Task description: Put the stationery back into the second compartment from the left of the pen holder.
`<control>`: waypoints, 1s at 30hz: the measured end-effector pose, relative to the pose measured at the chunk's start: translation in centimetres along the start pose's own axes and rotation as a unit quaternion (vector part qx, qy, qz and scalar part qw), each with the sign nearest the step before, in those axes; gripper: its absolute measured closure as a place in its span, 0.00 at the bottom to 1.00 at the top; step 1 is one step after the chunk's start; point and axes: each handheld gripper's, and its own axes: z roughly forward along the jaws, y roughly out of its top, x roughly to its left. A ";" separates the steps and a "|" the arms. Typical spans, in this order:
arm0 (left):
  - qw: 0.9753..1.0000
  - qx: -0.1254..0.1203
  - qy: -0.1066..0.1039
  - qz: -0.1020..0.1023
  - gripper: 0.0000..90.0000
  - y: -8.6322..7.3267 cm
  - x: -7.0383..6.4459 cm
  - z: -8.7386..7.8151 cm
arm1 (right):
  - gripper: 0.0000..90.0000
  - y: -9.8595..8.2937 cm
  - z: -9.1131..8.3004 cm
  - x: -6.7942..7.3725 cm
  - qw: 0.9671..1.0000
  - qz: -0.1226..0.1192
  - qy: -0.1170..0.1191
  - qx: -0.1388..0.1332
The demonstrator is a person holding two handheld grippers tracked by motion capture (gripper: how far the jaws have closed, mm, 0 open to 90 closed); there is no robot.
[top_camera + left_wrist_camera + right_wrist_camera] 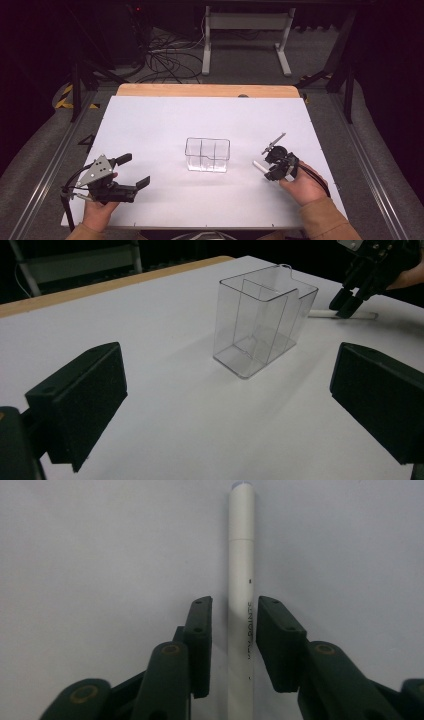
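In the high view, a clear plastic organizer (207,154) with three compartments stands upright near the middle of the white counter (150,120). The left hand-held gripper (134,171) rests near the counter's front left corner, its jaws spread wide with nothing between them, pointing toward the organizer. The right hand-held gripper (263,169) is just to the right of the organizer, tipped down at the counter over a white pen (259,166). The pen lies flat, and one end sticks out from under the gripper toward the organizer.

In the left gripper view, the two black jaws stand far apart at the frame's sides, empty. The organizer (262,320) sits ahead between them, well apart from both. Beyond it the pen (325,314) lies flat on the counter (165,330), with the right hand-held gripper (345,302) lowered onto it.

In the right gripper view, the pen (241,580) runs straight up the frame, its long axis in line with the gripper (233,611) and its capped end pointing away. The jaws sit on either side of the barrel, partly closed. A narrow gap shows at each side, so they are not gripping it.
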 end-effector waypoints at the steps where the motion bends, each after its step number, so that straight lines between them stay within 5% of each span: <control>1: 1.000 0.000 0.001 0.003 0.03 0.0 0.0 0.0 | 0.80 0.0 0.1 0.0 1.000 0.001 -0.001 0.002; 30: 1.000 0.004 -0.007 -0.010 0.03 -0.2 0.0 0.2 | 0.88 0.2 0.6 0.2 1.000 0.011 -0.007 0.020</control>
